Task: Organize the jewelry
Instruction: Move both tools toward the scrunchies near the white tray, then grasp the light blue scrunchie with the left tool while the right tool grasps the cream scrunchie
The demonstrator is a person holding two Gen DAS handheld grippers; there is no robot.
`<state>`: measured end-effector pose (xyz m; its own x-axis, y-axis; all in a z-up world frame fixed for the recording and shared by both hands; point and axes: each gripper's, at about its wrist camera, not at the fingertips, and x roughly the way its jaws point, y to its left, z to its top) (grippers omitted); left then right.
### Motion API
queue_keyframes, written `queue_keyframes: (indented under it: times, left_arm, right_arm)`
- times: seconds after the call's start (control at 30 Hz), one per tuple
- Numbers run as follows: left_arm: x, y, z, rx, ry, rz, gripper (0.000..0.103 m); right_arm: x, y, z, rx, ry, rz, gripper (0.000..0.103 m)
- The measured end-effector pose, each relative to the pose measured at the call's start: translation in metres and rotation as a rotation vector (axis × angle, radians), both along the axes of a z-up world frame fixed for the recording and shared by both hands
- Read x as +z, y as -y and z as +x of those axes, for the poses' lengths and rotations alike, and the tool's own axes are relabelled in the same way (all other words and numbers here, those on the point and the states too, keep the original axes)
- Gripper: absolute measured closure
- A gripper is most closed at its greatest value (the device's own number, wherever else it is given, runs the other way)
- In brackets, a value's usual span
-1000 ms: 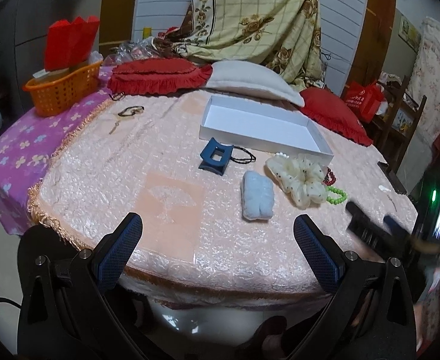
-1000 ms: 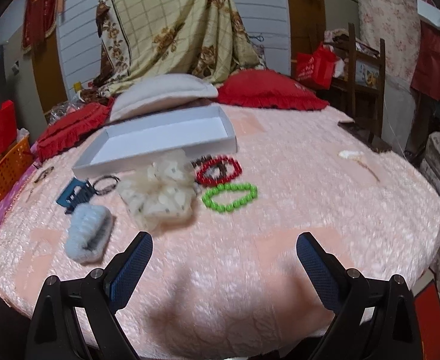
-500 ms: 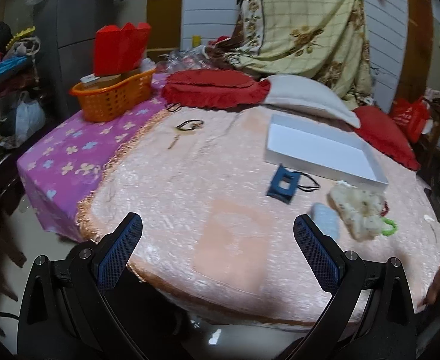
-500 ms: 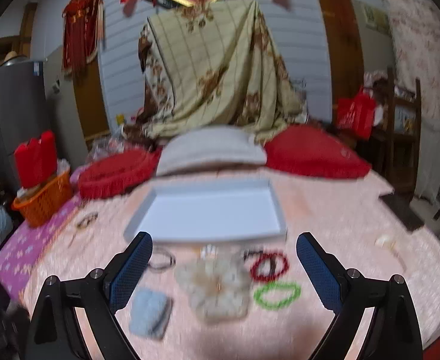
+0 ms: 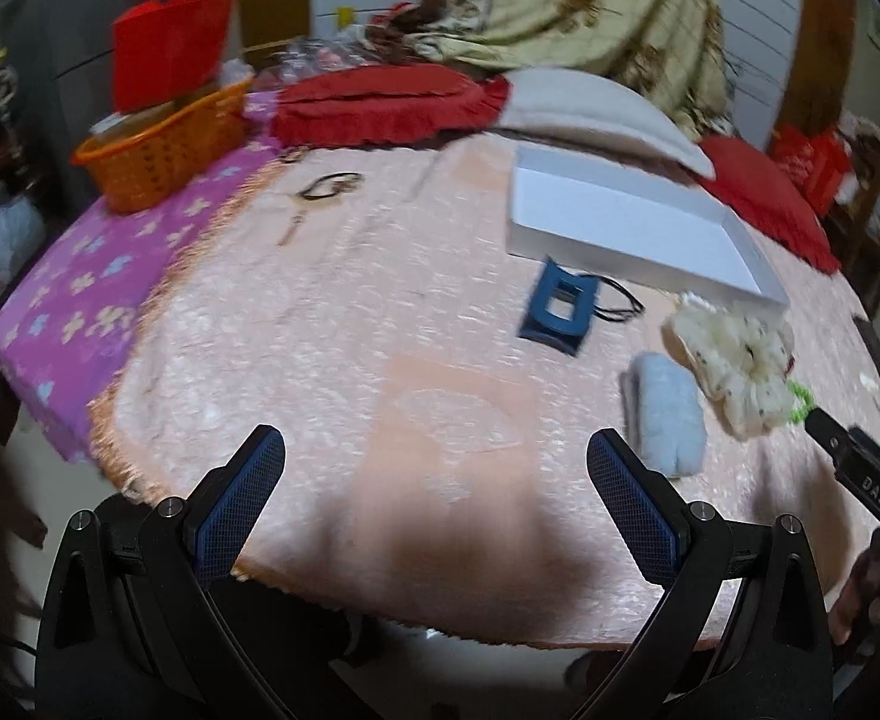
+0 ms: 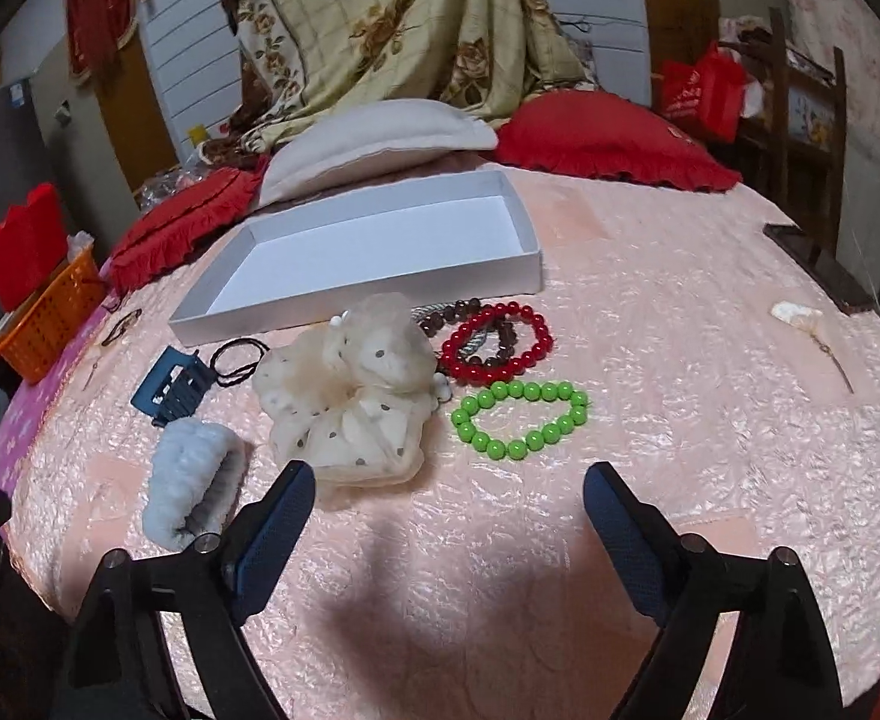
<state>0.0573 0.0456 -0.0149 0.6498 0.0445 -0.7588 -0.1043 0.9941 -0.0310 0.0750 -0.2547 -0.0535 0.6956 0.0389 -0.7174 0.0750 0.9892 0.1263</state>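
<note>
Bracelets, green [image 6: 520, 419] and red [image 6: 498, 343], at frame centre on pink tabletop [image 6: 649, 360], white box [image 6: 368, 252] behind, right claw [image 6: 447, 498] just narrowing but apart and empty, left claw [image 5: 434, 468] apart, empty.

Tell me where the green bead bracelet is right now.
In the right wrist view the green bead bracelet lies flat on the pink tablecloth, just in front of the red bead bracelet and right of the cream scrunchie.

So the table has a pale pink textured cloth [image 6: 649, 312] on it, with a plain white box [image 6: 380, 240]. The scrunchie [image 6: 350, 396] is cream with little dark dots, next to a fuzzy light blue scrunchie [image 6: 191, 489] and a navy blue hair clip [image 6: 173, 384]. The bead bracelets: one bright green [image 6: 520, 417], one glossy red [image 6: 499, 345], one dark brown [image 6: 451, 315]. Off to the side there's an orange basket [image 5: 158, 144] on a purple cloth [image 5: 80, 276] with pale flowers, plus red cushions [image 6: 607, 141].
</note>
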Motion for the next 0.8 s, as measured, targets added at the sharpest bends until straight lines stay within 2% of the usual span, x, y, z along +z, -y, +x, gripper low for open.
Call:
queue_keyframes:
  times: [0.17,0.27,0.37,0.4,0.47,0.5,0.57,0.7,0.8]
  left_arm:
    - [-0.006,0.026,0.02,-0.098,-0.025,0.017,0.019]
    - [-0.013,0.039,0.034,-0.141,-0.063,0.004,0.021]
    - [-0.015,0.049,0.041,-0.142,-0.058,0.041,0.021]
    - [-0.016,0.051,0.042,-0.137,-0.055,0.058,0.021]
    - [-0.018,0.05,0.043,-0.126,-0.052,0.06,0.021]
    - [-0.019,0.049,0.043,-0.116,-0.052,0.06,0.021]
    - [-0.023,0.048,0.041,-0.1,-0.059,0.062,0.021]
    - [-0.028,0.045,0.036,-0.091,-0.08,0.05,0.021]
    - [-0.027,0.045,0.031,-0.094,-0.083,0.02,0.021]
  right_arm:
    - [-0.005,-0.004,0.004,0.032,0.003,0.005,0.04]
    - [-0.007,0.001,0.007,0.023,0.005,0.02,0.04]
    - [-0.005,0.003,0.008,0.018,0.01,0.027,0.039]
    - [-0.005,0.003,0.008,0.013,0.007,0.021,0.037]
    - [-0.004,0.003,0.011,-0.025,-0.007,0.01,0.021]
    - [-0.004,0.003,0.011,-0.044,-0.013,0.01,0.019]
    - [-0.003,0.006,0.009,-0.061,-0.001,0.033,0.019]
    - [0.006,0.001,0.0,-0.083,0.062,-0.048,0.02]
    - [0.01,-0.009,-0.007,-0.046,0.114,-0.075,0.02]
